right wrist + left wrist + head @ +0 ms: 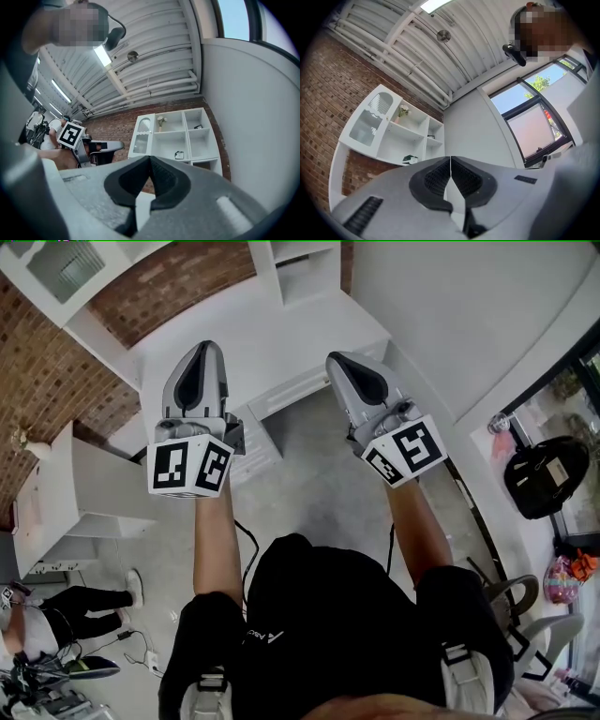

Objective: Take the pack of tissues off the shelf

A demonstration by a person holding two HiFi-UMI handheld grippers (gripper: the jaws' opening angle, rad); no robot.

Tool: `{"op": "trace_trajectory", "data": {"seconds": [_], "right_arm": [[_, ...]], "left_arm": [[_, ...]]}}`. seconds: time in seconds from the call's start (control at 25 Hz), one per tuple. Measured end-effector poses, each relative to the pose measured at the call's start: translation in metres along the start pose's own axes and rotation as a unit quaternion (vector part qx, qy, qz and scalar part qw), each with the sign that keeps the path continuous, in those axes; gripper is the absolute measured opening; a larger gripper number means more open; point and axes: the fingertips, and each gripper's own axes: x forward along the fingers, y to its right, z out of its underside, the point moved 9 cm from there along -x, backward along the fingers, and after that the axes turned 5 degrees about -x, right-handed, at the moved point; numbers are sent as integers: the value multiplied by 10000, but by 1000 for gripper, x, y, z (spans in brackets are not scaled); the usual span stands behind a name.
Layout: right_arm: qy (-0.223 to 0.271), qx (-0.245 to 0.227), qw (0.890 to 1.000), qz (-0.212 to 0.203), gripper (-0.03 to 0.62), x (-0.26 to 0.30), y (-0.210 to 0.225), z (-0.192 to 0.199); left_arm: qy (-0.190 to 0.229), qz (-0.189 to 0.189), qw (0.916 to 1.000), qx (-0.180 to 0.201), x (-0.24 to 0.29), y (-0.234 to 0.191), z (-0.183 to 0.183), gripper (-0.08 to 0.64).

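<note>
The pack of tissues (410, 159) is a small dark and white packet lying in a lower compartment of the white wall shelf (389, 140), far ahead of both grippers. The right gripper view shows the pack of tissues (179, 155) in the middle lower bay of the shelf (176, 136). My left gripper (450, 161) is shut with nothing in it. My right gripper (150, 161) is also shut and empty. In the head view the left gripper (202, 348) and the right gripper (339, 360) are held side by side at chest height, pointing forward.
A vase of flowers (161, 122) and a small frame (198, 126) stand in upper bays; the left bay has a glass door (141, 137). The shelf hangs on a brick wall (328, 93). A white counter (56, 493) and a person (56, 610) are at the left, a black bag (544, 474) at the right.
</note>
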Motion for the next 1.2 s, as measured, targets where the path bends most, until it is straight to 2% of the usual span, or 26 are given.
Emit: {"op": "trace_trajectory", "data": {"seconds": [0.48,0.92,1.2], "right_arm": [[-79,-268,9996,-72,2,42,53,30],[-157,-474,9984,-259,2,178,147,82],[-94,-513,9982,-281,2,243,195,107]], "left_arm": [[197,-368,9990,168,85,-29,28,141],[203,-751,9962,403,240,-124,59,280],[70,-977,9935,588,323,-168,69,369]]}}
